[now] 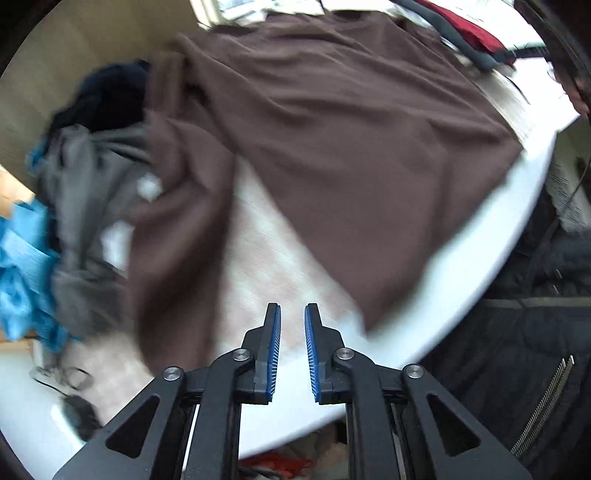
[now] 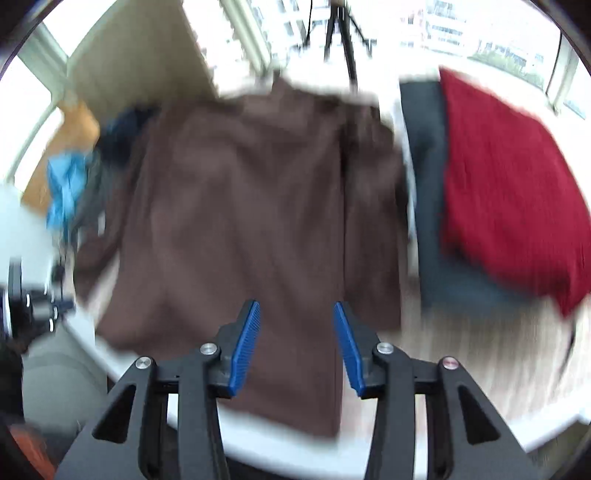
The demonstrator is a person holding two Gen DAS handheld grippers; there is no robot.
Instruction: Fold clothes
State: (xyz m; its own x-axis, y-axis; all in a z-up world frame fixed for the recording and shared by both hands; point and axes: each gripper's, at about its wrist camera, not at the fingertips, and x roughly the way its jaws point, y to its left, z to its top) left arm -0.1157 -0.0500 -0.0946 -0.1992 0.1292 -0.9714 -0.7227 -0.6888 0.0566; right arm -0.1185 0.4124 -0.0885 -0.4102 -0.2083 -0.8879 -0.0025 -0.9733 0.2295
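**Brown garment spread across a round white table, both grippers empty above it**

The round white table (image 1: 424,332) fills most of both views, its curved rim running along the near side. Both pictures are motion-blurred, so fine detail is lost.

The brown garment (image 1: 332,147) is the largest thing on the table. It lies spread across the middle; in the right wrist view its near hem (image 2: 295,406) reaches the table's rim and a long straight fold or seam line runs down its right part. In the left wrist view 1 long brown part, possibly a sleeve, trails toward the near edge on the left side.

To the right of the brown garment, in the right wrist view, a red knitted cloth (image 2: 509,192) lies on top of a dark grey-blue cloth (image 2: 428,206), close beside the brown one.

On the other side sits a heap of clothes: a grey garment (image 1: 85,206) touching the brown garment's edge, a bright blue cloth (image 1: 22,266) and a dark navy piece (image 1: 110,99) behind them.

The left gripper (image 1: 292,314) hangs over bare tabletop just beside the brown garment, its 2 blue-padded fingers a narrow gap apart with nothing between them.

The right gripper (image 2: 296,308) hangs over the brown garment's near part, its 2 fingers set wide apart and holding nothing.

A black tripod (image 2: 340,33) stands beyond the table by the window.
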